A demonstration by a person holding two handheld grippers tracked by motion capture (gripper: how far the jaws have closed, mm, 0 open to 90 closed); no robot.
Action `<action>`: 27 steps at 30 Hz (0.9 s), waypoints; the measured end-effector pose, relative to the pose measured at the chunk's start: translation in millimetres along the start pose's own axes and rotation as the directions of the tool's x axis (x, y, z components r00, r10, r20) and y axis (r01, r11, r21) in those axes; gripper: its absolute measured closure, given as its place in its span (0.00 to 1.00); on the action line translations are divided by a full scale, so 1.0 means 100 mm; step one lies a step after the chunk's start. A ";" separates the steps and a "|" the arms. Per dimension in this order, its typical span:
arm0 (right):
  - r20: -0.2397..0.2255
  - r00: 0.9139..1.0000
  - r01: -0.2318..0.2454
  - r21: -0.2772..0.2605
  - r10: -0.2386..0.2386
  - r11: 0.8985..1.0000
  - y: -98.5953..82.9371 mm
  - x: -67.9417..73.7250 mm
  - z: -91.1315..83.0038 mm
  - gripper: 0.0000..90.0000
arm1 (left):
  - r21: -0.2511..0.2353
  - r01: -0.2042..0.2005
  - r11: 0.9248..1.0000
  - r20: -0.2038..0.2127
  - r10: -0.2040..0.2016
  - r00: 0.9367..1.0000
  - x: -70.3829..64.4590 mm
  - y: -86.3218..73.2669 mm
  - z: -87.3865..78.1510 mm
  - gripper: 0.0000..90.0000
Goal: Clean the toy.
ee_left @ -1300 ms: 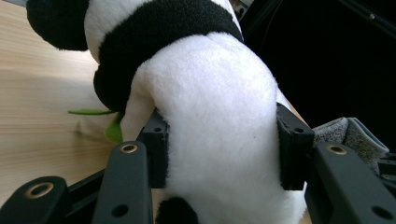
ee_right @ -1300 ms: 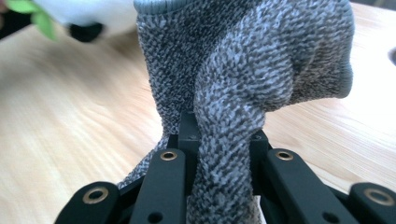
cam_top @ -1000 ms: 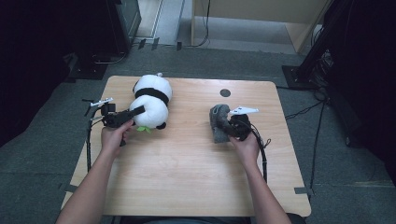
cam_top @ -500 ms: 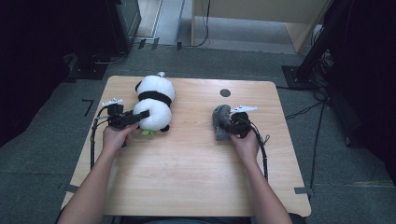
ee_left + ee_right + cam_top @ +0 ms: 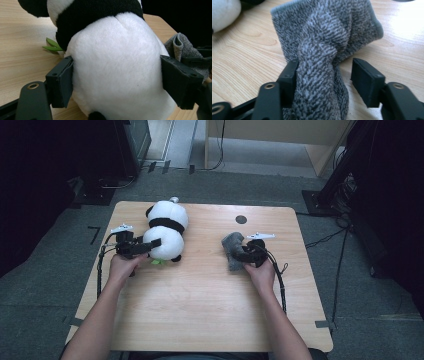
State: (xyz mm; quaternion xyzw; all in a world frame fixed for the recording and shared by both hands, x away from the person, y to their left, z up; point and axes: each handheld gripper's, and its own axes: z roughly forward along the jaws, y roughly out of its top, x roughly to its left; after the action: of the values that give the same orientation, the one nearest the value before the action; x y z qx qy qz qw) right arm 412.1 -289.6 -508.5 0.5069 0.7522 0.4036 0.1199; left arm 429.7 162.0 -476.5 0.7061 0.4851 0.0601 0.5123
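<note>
The left gripper [image 5: 150,245] is squeezing the plush panda [image 5: 165,227], jaws spread wide; the right gripper [image 5: 240,254], jaws loosely straddling the grey cloth [image 5: 231,251], should close fully before lifting.

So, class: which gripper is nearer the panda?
Left. The left gripper has its jaws around the panda; the right gripper is off to the side, at the grey cloth.

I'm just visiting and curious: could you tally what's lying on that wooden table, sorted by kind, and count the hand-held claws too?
Plush toys: 1, the black and white panda
Cloths: 1, the grey knitted cloth
Claws: 2, the left claw with its jaws on either side of the panda's white body, the right claw at the cloth
Total: 4
</note>
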 end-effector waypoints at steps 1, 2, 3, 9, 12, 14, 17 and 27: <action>-0.001 1.000 0.000 -0.001 0.000 1.000 0.00 0.01 0.00 0.43 | 0.003 -0.003 1.000 -0.002 0.003 1.000 0.00 0.01 0.00 0.22; 0.000 1.000 0.005 -0.002 -0.005 1.000 0.01 0.01 0.00 0.42 | 0.007 -0.003 1.000 -0.004 0.004 1.000 0.00 0.01 -0.01 0.22; 0.006 1.000 0.014 0.001 -0.014 1.000 0.01 0.03 -0.01 0.42 | 0.008 -0.001 1.000 -0.008 0.001 1.000 0.00 0.02 -0.01 0.21; 0.024 0.999 0.032 -0.019 -0.032 0.999 0.04 0.07 -0.04 0.35 | 0.020 -0.040 0.999 -0.028 0.041 0.999 -0.05 0.07 -0.06 0.21; 0.021 1.000 0.024 -0.031 -0.024 0.999 0.06 0.07 -0.07 0.34 | 0.036 -0.064 0.997 -0.035 0.065 0.997 -0.07 0.09 -0.09 0.21; 0.015 1.000 0.020 -0.039 -0.020 0.999 0.06 0.06 -0.08 0.33 | 0.029 -0.061 0.998 -0.040 0.062 0.997 -0.07 0.10 -0.13 0.21; 0.014 1.000 0.021 -0.046 -0.020 0.999 0.08 0.06 -0.11 0.33 | -0.002 -0.067 0.998 -0.047 0.067 0.997 -0.05 0.14 -0.23 0.22; 0.018 1.000 0.020 -0.041 -0.019 0.999 0.10 0.04 -0.20 0.33 | 0.014 -0.085 0.996 -0.055 0.086 0.995 -0.04 0.14 -0.35 0.23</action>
State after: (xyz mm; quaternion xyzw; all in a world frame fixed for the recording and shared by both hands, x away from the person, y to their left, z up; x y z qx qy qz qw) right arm 404.7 -294.6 -487.3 0.5007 0.7474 0.4133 0.1410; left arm 415.8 182.4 -447.6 0.7273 0.4690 0.0986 0.4913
